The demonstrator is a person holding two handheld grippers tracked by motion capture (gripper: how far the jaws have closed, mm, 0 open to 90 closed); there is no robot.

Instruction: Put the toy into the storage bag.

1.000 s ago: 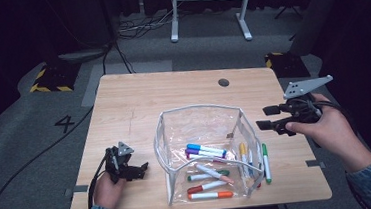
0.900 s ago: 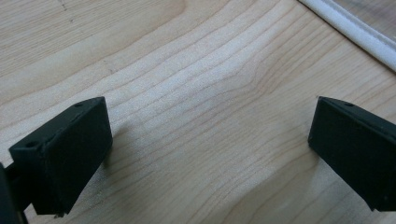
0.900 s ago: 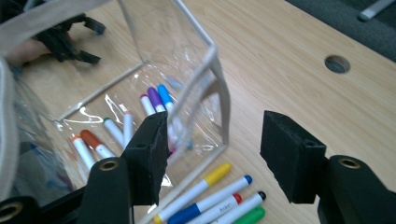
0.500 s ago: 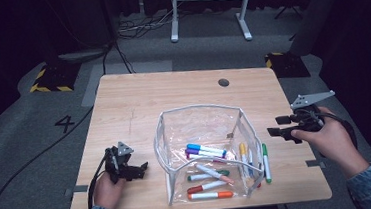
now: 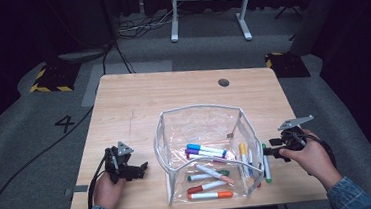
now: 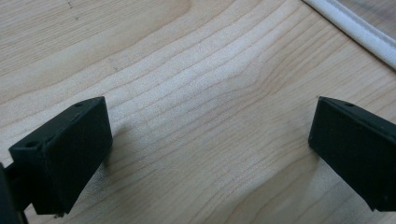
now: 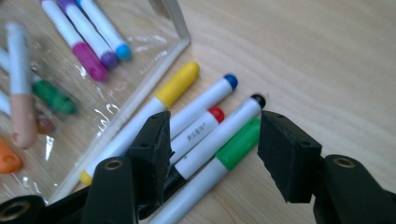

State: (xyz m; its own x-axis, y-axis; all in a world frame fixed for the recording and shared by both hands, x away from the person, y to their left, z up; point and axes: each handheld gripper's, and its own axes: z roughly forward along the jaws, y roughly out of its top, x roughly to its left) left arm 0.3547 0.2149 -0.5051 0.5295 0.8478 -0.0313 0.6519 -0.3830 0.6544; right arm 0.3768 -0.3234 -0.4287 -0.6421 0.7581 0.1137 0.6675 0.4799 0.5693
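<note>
A clear plastic pouch (image 5: 200,128) with a white rim stands open on the wooden table (image 5: 138,108), with several coloured markers (image 5: 206,150) inside. More markers lie side by side just right of it: yellow-capped (image 7: 177,84), blue-capped (image 7: 229,80), red-capped (image 7: 216,113), black-capped (image 7: 257,99) and green-capped (image 7: 240,142). My right gripper (image 5: 271,148) (image 7: 212,135) is low over these. Its jaws have just been closing slightly and still stand apart, with the green, black and red ones between them, unpressed. My left gripper (image 5: 138,169) (image 6: 210,140) rests open on bare wood left of the pouch.
A round cable hole (image 5: 224,82) sits near the table's far edge. Beyond the table are a white desk frame (image 5: 206,10), floor cables (image 5: 132,31) and yellow-black striped blocks (image 5: 50,80). The pouch rim (image 6: 355,30) shows close to my left gripper.
My right gripper has come down from above the table's right edge to the markers beside the pouch. The left gripper has stayed put.
</note>
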